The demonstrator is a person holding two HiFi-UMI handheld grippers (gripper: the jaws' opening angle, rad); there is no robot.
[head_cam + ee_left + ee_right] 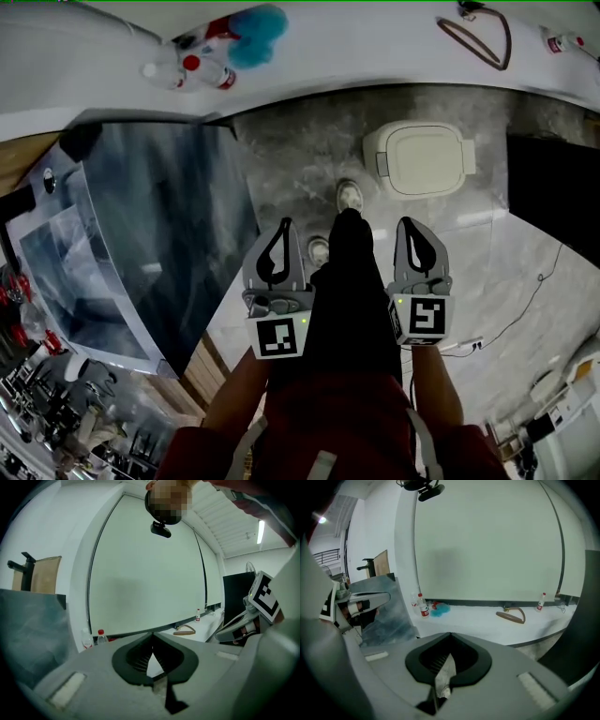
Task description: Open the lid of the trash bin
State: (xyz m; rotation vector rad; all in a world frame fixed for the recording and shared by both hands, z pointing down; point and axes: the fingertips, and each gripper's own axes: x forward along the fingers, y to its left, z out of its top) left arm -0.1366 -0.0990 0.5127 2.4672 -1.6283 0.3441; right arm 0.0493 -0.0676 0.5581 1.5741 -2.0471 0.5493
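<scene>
**Standing short of the bin, lid down**

Sitting on the grey marbled floor (300, 159), the white trash bin (375, 157) stands a little ahead of the person and to their right, near the foot of a white ledge (375, 37). Its lid (429, 159) lies flat and shut over the top. Nothing touches it.

One shoe (349, 195) points toward the bin, just beside its near left corner.

Both tools are held close in front of the body, well apart from the bin. The left tongs (284, 225) are closed tip to tip with nothing between them, and the left gripper view confirms it (152, 635). The right tongs (406, 225) are closed the same way and also empty (450, 635). Both gripper views look out over the ledge at the wall, so neither one is aimed at the bin.

On the ledge there are small bottles (202, 70), something fluffy and blue (253, 33) and a brown strap (478, 42). A large thing under a dark sheet (159, 234) fills the left side. A thin cable (525, 300) trails across the floor at the right.

As I judge it, the task has not begun. What is left is to reach down to the bin, most likely with the nearer right tongs, catch the lid's edge and swing it up.
</scene>
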